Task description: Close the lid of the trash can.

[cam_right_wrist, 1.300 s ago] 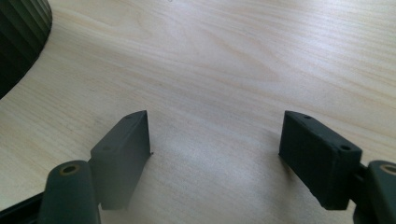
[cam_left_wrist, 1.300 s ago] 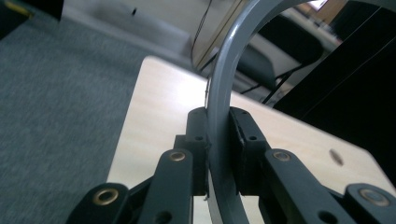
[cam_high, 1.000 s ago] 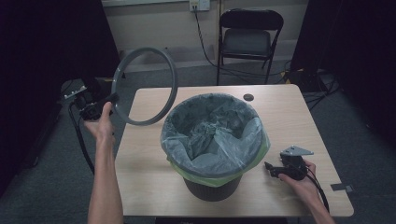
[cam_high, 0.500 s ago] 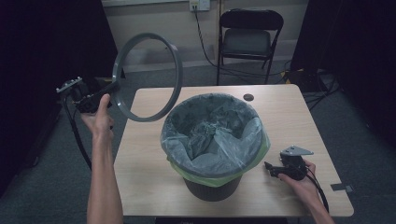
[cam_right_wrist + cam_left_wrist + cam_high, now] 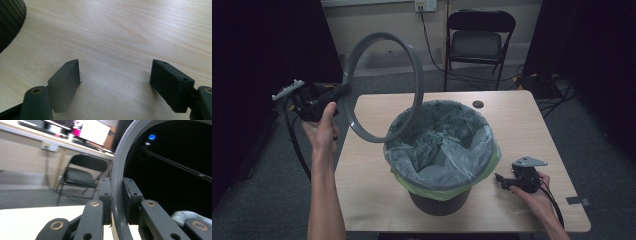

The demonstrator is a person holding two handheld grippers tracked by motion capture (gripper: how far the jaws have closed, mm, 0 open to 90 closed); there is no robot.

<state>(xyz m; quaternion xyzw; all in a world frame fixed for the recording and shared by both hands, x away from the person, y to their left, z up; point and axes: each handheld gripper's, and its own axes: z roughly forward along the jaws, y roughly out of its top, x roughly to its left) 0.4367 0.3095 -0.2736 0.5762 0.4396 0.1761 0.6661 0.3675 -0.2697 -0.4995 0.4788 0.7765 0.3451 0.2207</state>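
Note:
A grey plastic ring [image 5: 412,65] stands nearly upright in the air above the table's left edge, its lower right arc passing in front of the bin's rim. My left gripper [image 5: 341,92] is shut on the ring's left side; in the left gripper view both pads [image 5: 105,195] press the grey band [image 5: 117,182] between them. A dark bin [image 5: 439,202] lined with a pale grey-green bag [image 5: 447,145] stands at the middle of the wooden table [image 5: 362,180]. My right gripper [image 5: 498,177] rests on the table to the right of the bin, open, with bare wood [image 5: 115,82] between its fingers.
A black folding chair [image 5: 479,42] stands behind the table against the wall, with cables on the floor at the right. A small dark round disc [image 5: 478,104] lies near the table's far edge. Dark curtains flank both sides.
My left gripper has lifted the ring and tipped it further upright. The right gripper and the bin have stayed put.

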